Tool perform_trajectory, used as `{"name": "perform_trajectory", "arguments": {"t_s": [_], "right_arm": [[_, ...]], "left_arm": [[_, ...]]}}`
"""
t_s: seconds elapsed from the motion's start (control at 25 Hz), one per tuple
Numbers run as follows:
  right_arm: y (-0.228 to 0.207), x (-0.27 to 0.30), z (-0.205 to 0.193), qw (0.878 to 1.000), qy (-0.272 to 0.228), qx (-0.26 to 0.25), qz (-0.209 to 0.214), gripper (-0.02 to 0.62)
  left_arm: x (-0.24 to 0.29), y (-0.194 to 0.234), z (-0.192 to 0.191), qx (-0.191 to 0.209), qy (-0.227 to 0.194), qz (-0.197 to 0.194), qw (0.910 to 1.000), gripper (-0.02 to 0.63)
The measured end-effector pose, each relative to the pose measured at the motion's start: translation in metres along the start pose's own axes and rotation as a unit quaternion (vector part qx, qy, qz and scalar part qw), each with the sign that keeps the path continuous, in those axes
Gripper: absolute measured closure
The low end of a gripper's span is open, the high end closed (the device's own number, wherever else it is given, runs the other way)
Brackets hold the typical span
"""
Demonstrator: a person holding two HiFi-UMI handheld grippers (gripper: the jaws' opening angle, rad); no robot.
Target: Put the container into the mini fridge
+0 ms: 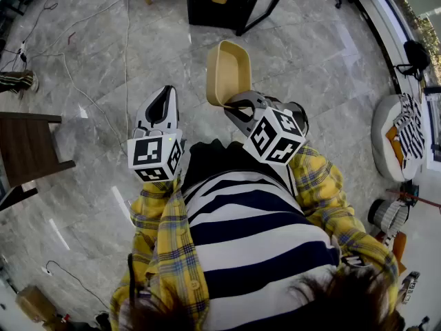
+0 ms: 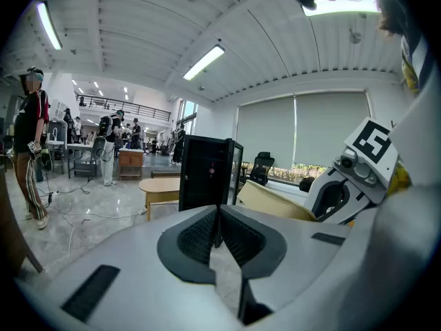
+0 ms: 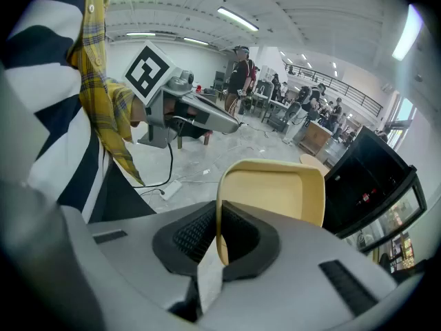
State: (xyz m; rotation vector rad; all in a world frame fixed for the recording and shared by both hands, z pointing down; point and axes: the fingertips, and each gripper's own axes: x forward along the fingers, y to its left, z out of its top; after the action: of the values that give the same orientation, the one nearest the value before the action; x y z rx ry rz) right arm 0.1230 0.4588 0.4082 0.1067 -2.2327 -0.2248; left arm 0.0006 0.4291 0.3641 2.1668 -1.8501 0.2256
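Note:
A tan rectangular container (image 1: 227,72) is held on edge in the air, its rim pinched by my right gripper (image 1: 236,106). In the right gripper view the container (image 3: 275,192) stands up between the shut jaws of that gripper (image 3: 219,236). The black mini fridge (image 1: 231,0) stands at the top of the head view with its glass door swung open; it also shows as the fridge (image 2: 205,173) ahead in the left gripper view and the fridge (image 3: 375,181) at the right. My left gripper (image 1: 162,107) hangs beside the right one, shut and empty, jaws (image 2: 218,229) together.
A dark wooden stool (image 1: 27,147) stands at the left. Cables (image 1: 83,74) trail over the marble floor. A striped bag and gear (image 1: 403,133) lie at the right. A low wooden table (image 2: 162,188) sits by the fridge, and people (image 2: 31,143) stand farther off.

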Motion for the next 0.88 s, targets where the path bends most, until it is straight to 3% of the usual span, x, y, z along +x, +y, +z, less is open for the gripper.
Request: {"name": "perform_trajectory", "arguments": {"t_s": [0.88], "right_arm": [[0.0,0.028,0.006,1.0,0.011,0.017,0.009,0.56]], "left_arm": [[-0.007,0.021,-0.024,0.0,0.031,-0.006,0.9995,0.581]]}}
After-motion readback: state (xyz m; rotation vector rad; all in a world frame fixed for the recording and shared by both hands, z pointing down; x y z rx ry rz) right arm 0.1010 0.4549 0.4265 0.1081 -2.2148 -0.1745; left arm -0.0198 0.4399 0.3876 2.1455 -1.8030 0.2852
